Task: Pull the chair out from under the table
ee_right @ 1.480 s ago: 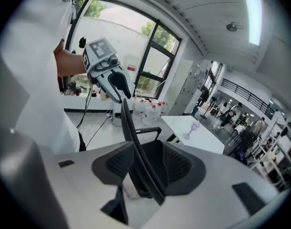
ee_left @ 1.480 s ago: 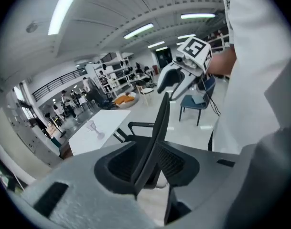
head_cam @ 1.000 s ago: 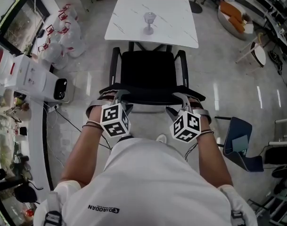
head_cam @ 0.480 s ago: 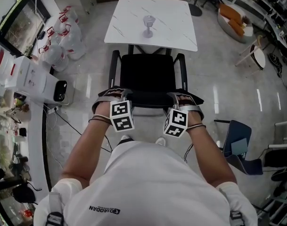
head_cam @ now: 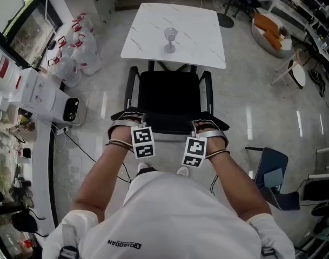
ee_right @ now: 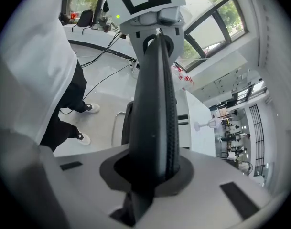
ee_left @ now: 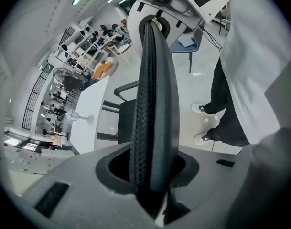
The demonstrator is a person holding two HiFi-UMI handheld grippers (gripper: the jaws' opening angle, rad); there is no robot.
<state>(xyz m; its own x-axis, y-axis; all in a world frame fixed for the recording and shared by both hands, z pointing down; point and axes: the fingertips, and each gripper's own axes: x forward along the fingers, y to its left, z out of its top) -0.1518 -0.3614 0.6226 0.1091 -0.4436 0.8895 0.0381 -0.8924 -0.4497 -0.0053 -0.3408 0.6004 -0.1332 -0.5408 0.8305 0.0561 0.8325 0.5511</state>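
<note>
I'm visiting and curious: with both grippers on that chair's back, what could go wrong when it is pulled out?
The left gripper and right gripper have just been closing on the chair back, pinched between their jaws; it might slip free. If the chair bumps the table, the stemmed glass could topple. A cable lies near the person's feet and might snag.
</note>
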